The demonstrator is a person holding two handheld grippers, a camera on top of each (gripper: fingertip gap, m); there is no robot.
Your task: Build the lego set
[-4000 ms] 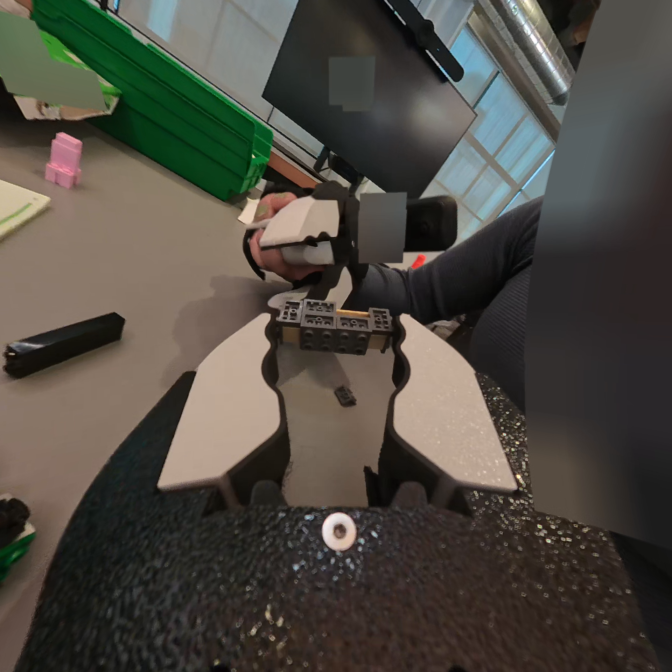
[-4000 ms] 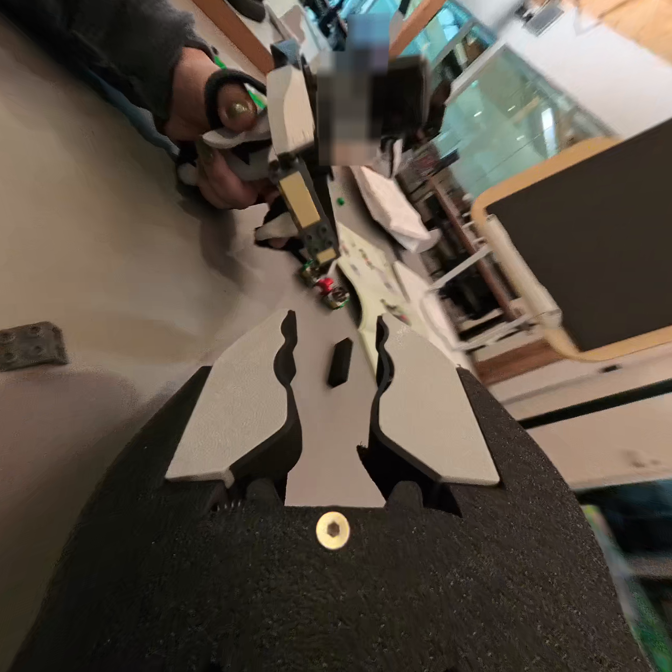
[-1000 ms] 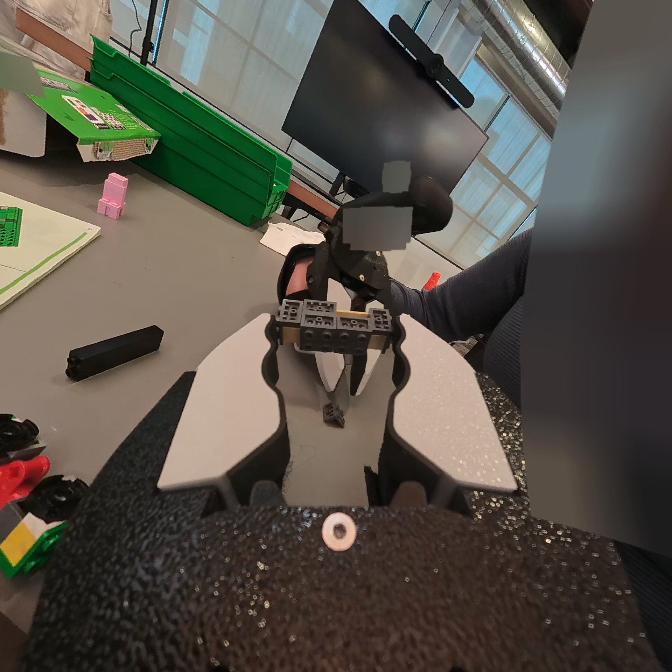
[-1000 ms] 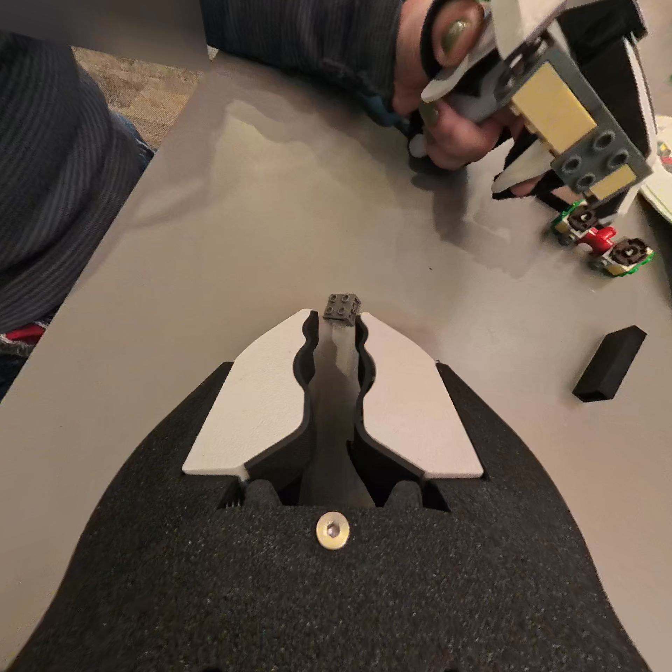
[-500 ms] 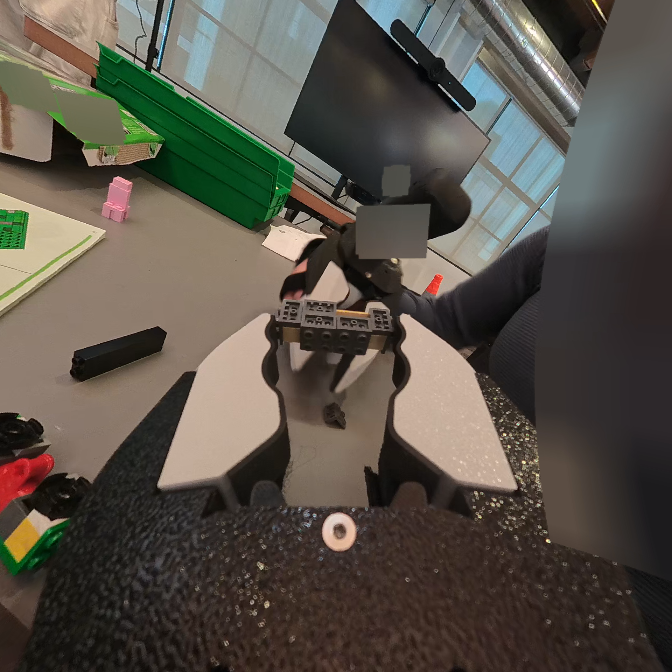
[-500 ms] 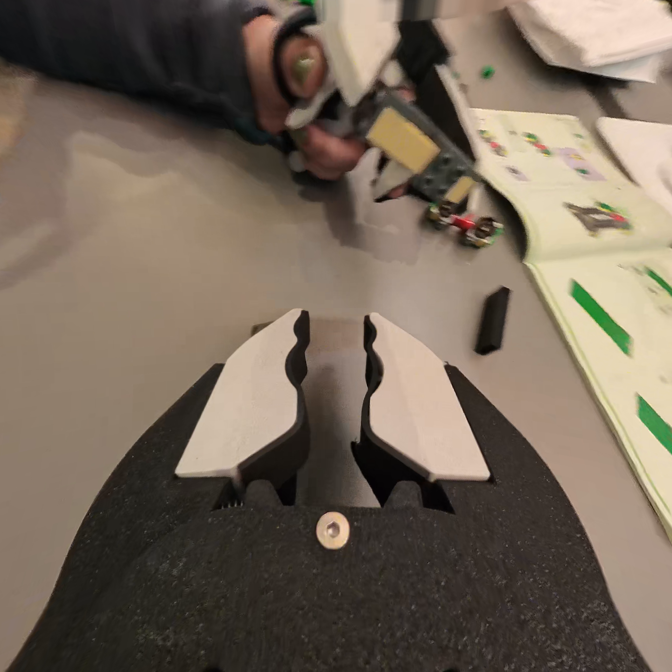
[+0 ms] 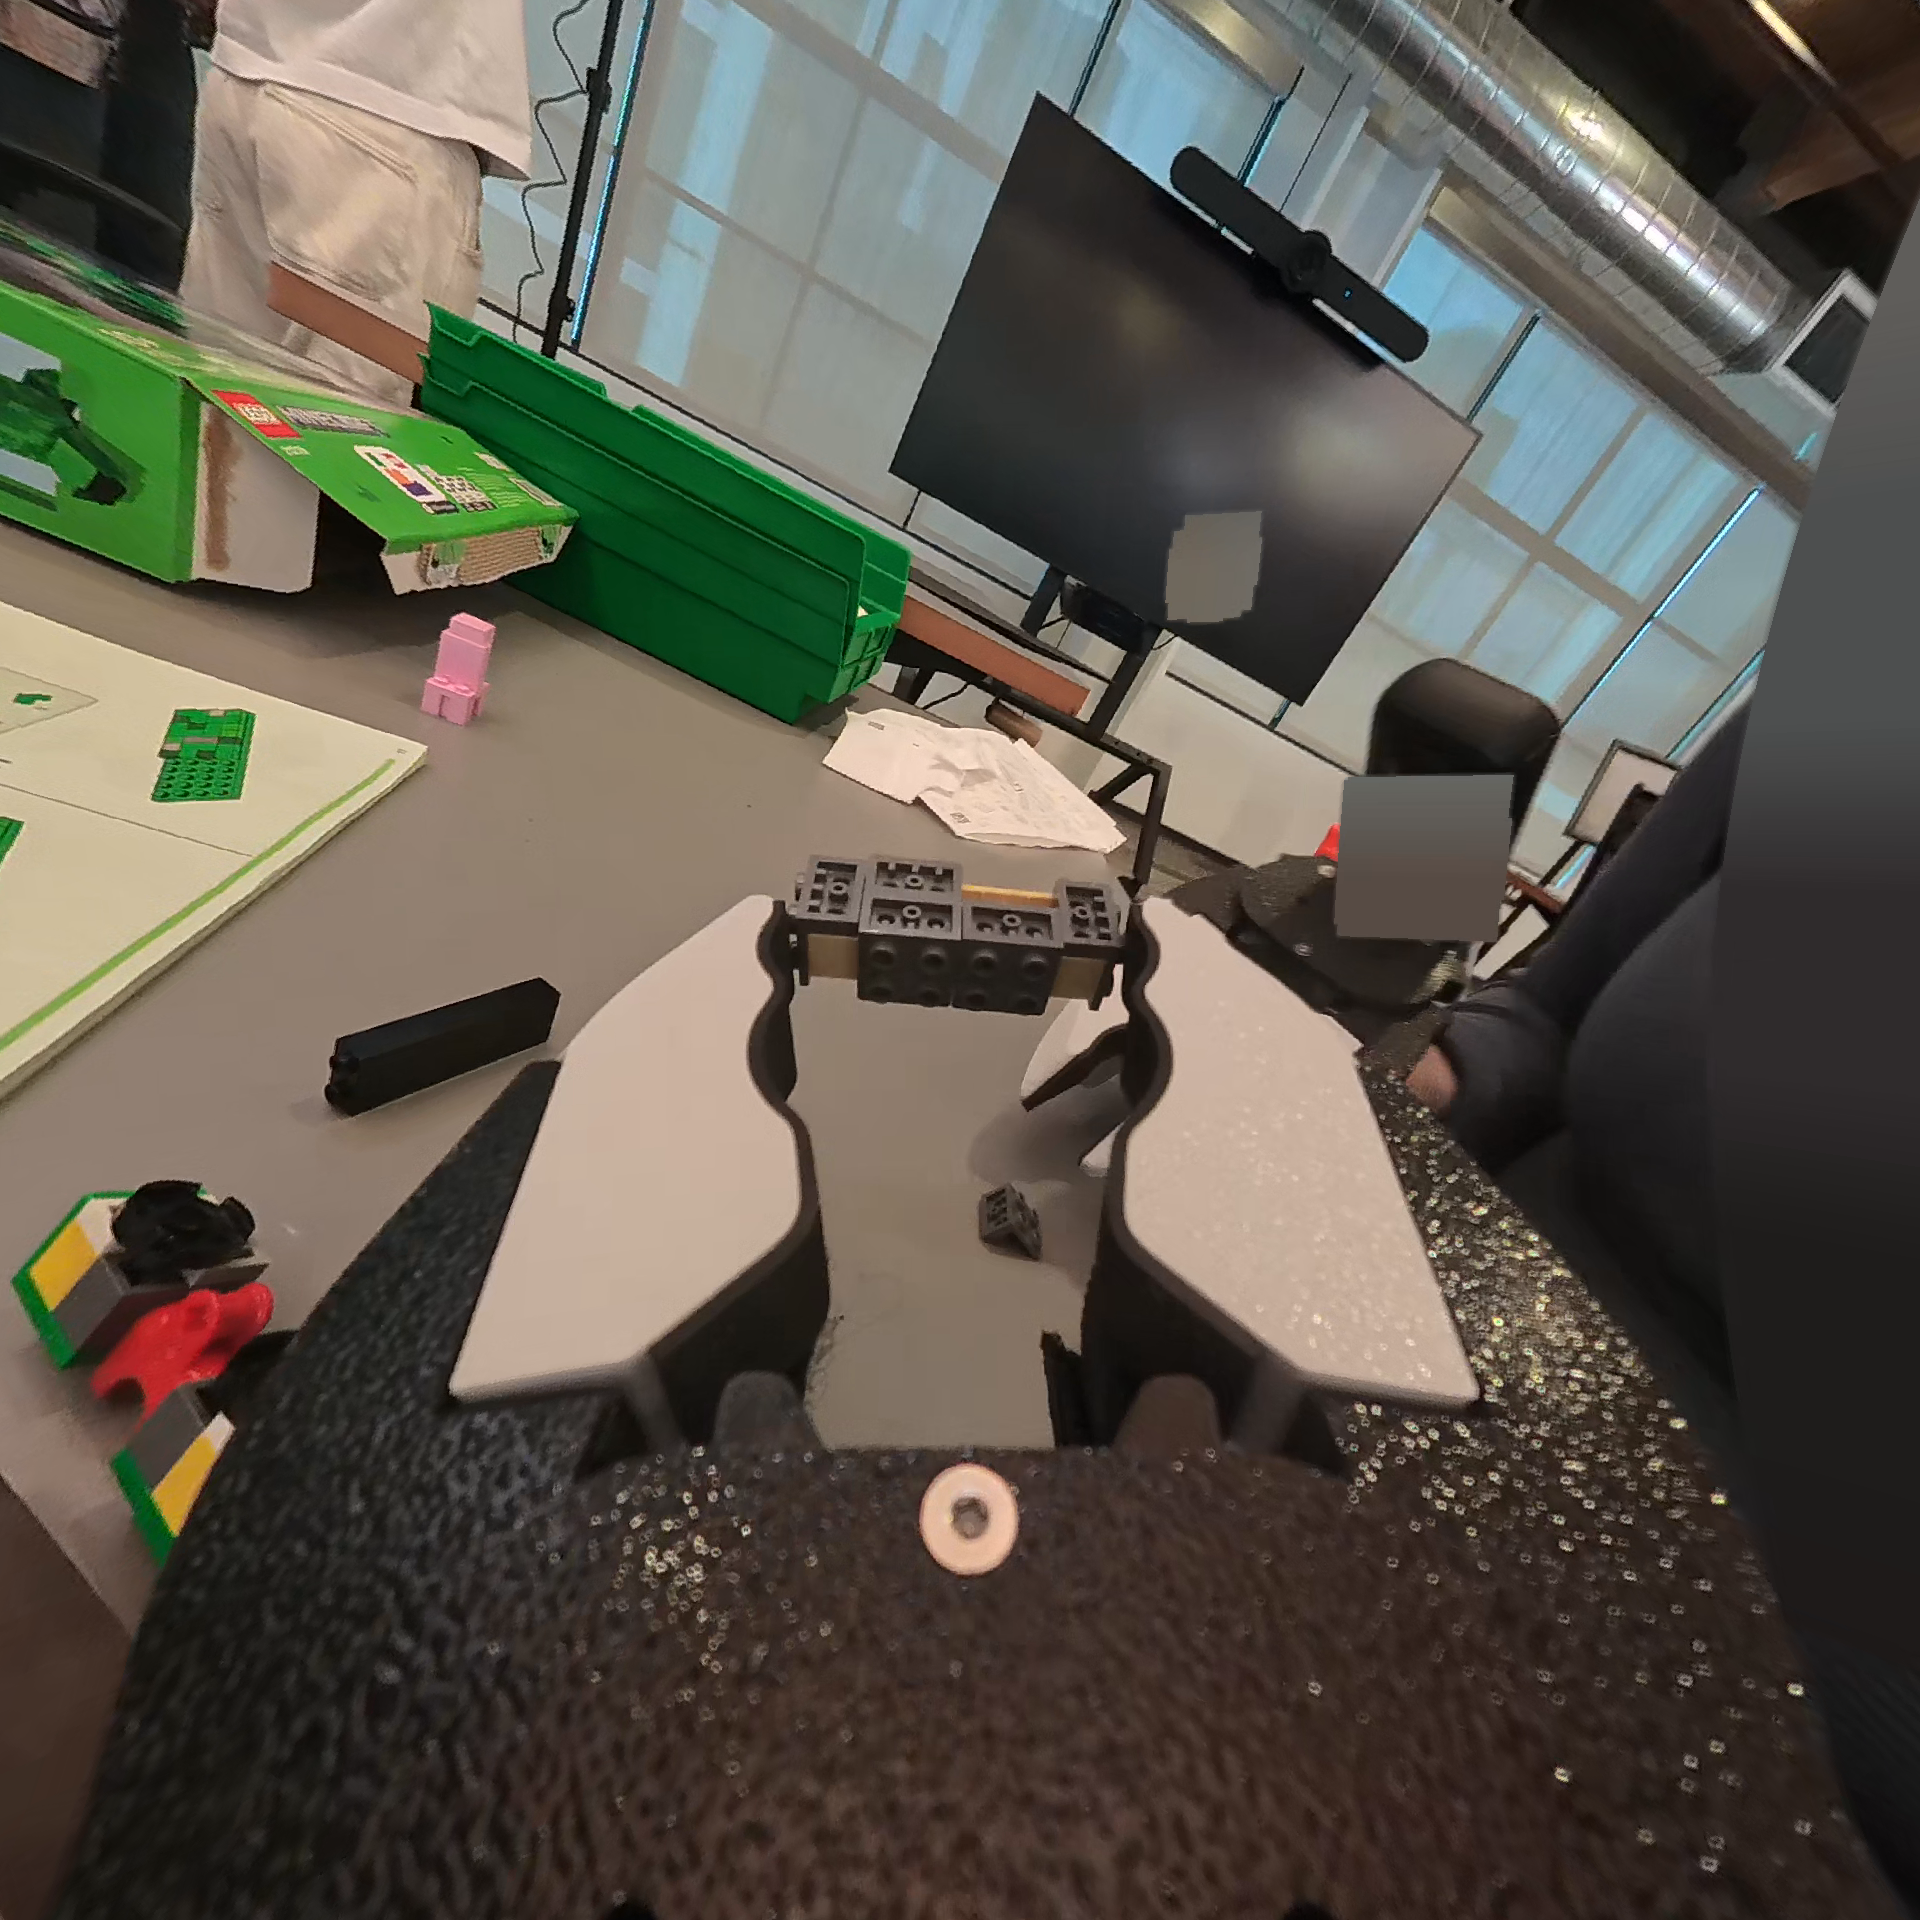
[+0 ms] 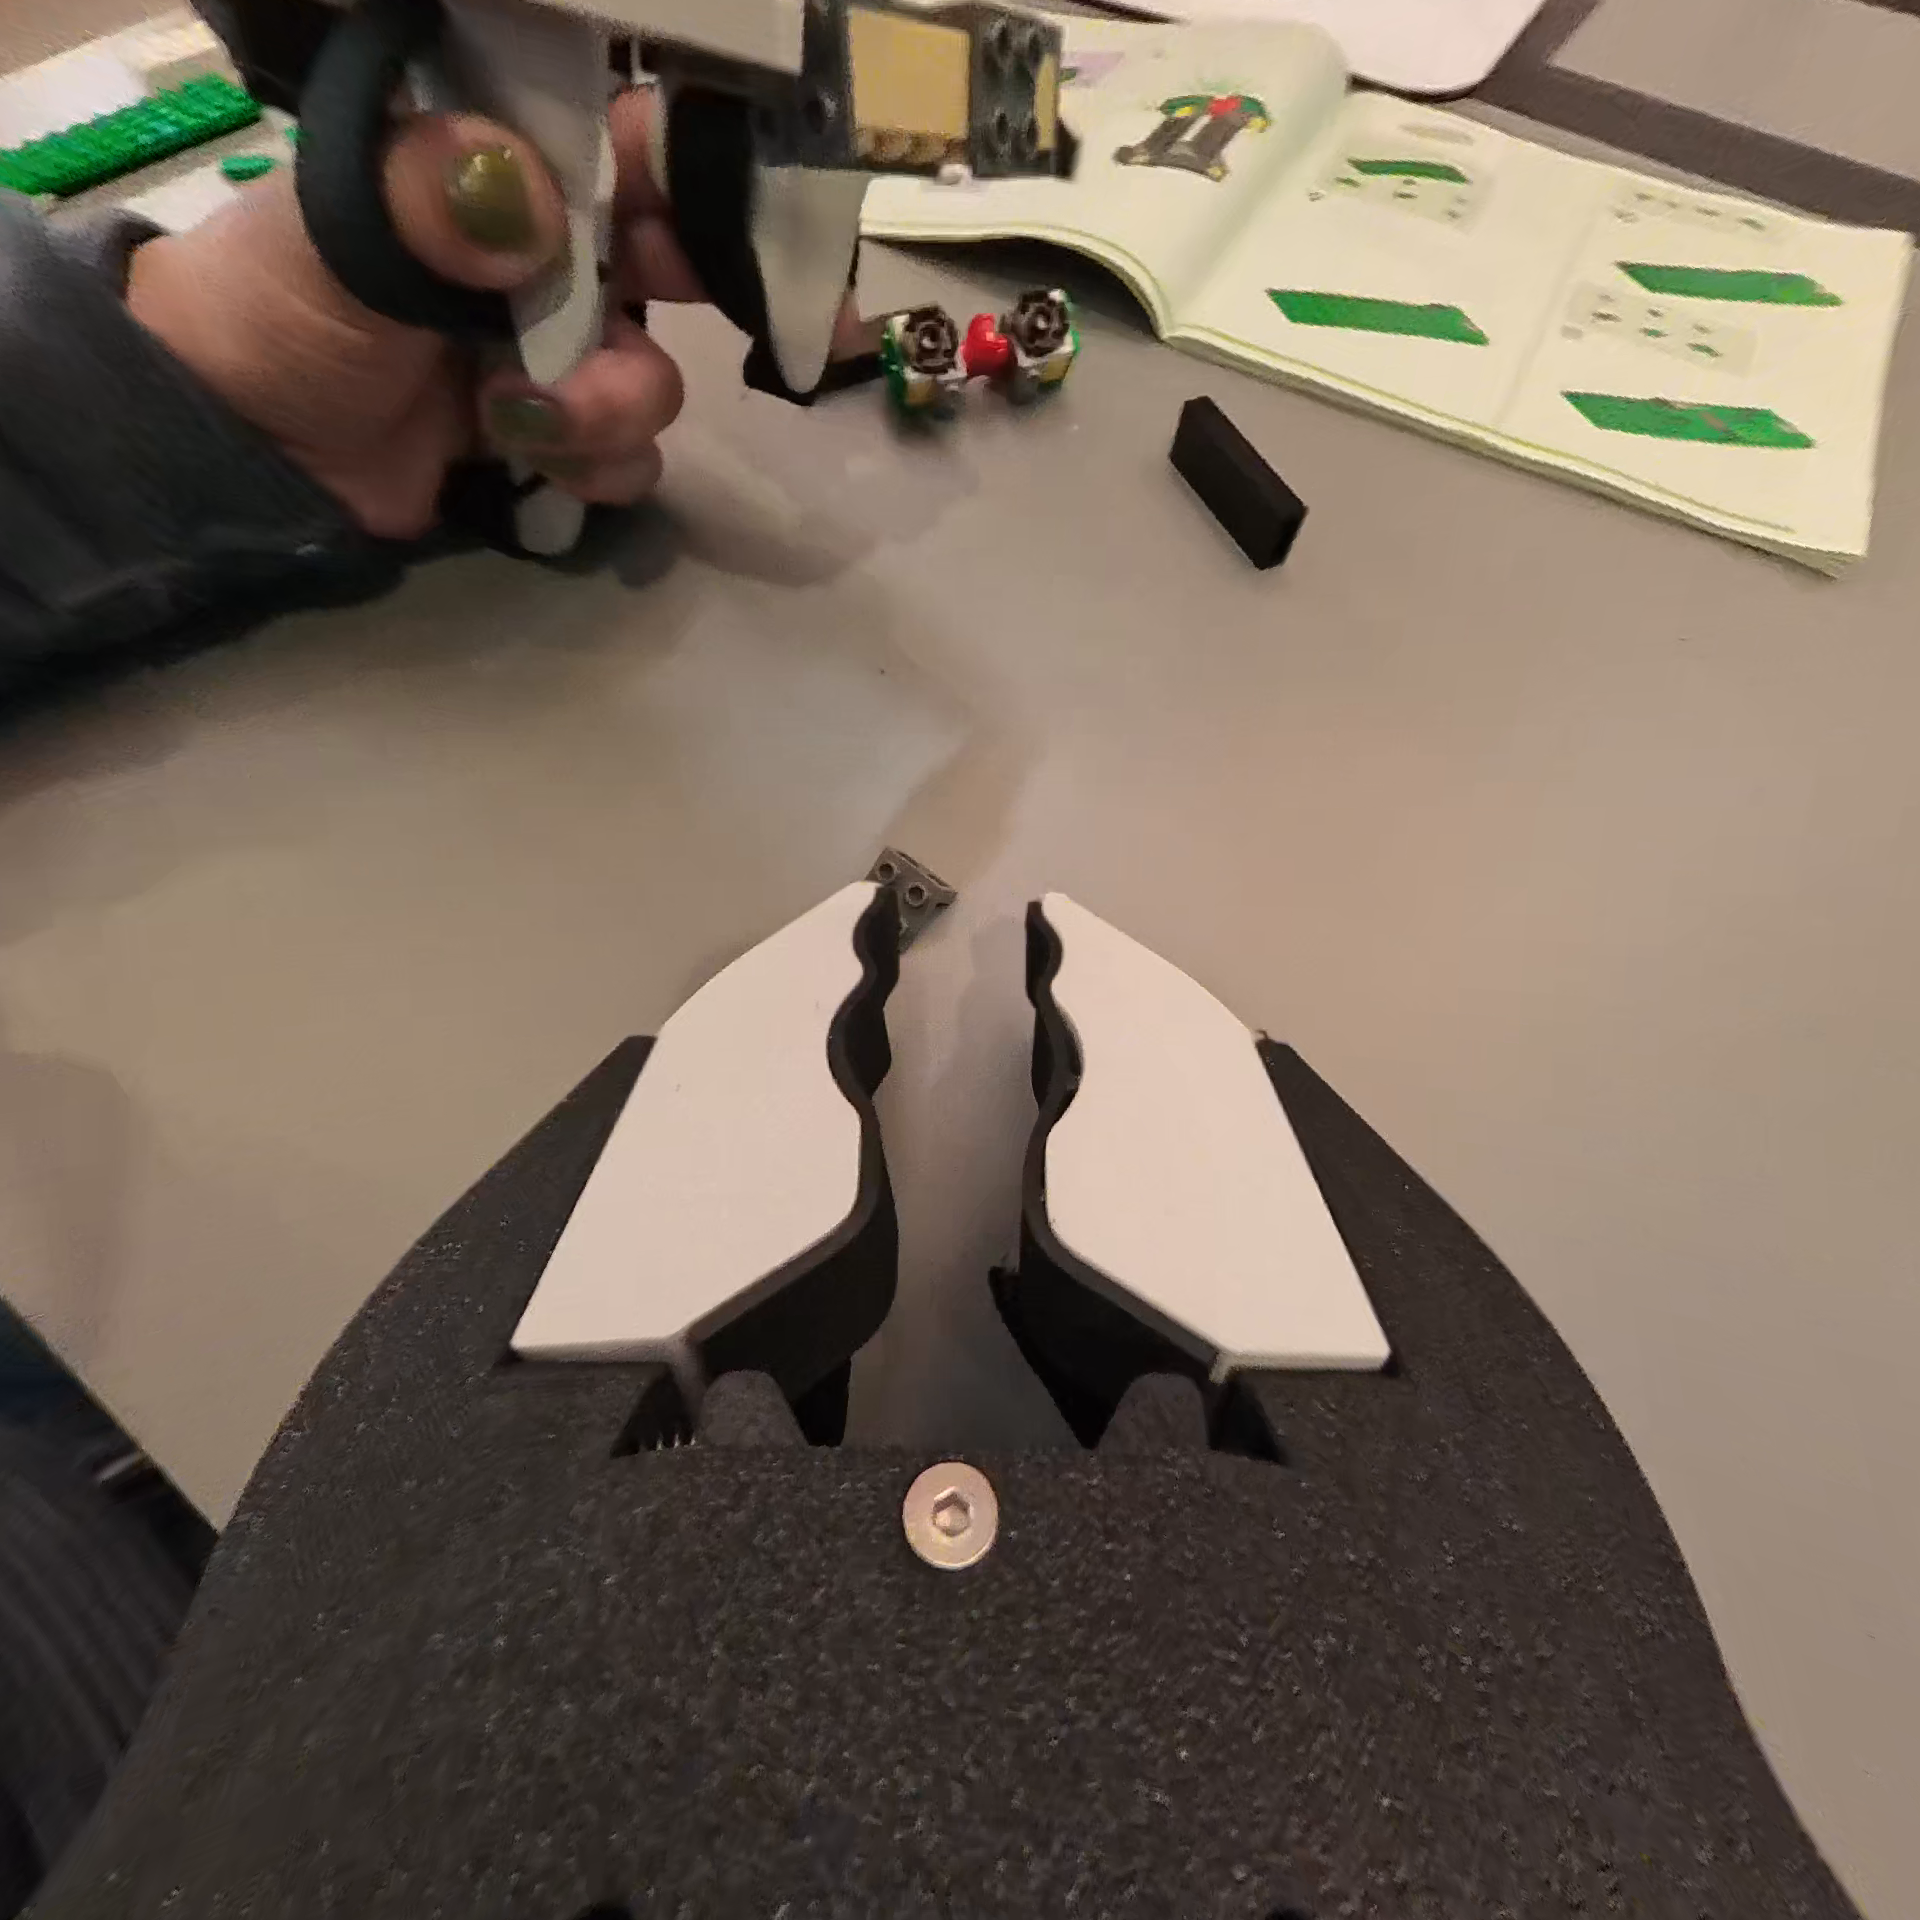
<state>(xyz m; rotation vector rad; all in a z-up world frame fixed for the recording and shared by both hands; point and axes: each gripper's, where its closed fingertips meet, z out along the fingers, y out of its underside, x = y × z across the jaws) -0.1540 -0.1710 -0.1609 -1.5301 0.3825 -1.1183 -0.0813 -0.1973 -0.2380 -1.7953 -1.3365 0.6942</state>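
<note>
My left gripper (image 7: 956, 961) is shut on a dark grey and tan brick assembly (image 7: 914, 930) and holds it above the grey table. The same assembly shows at the top of the right wrist view (image 8: 1008, 62), in the hand-held left gripper. My right gripper (image 8: 961, 906) is open and empty, low over the table. A small dark grey brick (image 8: 914, 891) lies on the table at the tip of its left finger. The brick also shows in the left wrist view (image 7: 1010, 1221), tilted, apart from the right gripper's fingers (image 7: 1075, 1060).
A long black brick (image 8: 1236, 483) and a red, green and yellow assembly (image 8: 982, 348) lie beyond the grippers. An open instruction booklet (image 8: 1455, 291) lies to the right. A pink figure (image 7: 457, 670), a green box (image 7: 208, 468), green bins (image 7: 675, 540) and papers (image 7: 966, 779) stand farther off. The tips of one gripper are about 11 centimetres away from the tips of the other.
My right gripper has opened and let go of the small grey brick, which now lies on the table. It has drawn back toward the right. The left gripper still holds the assembly.
</note>
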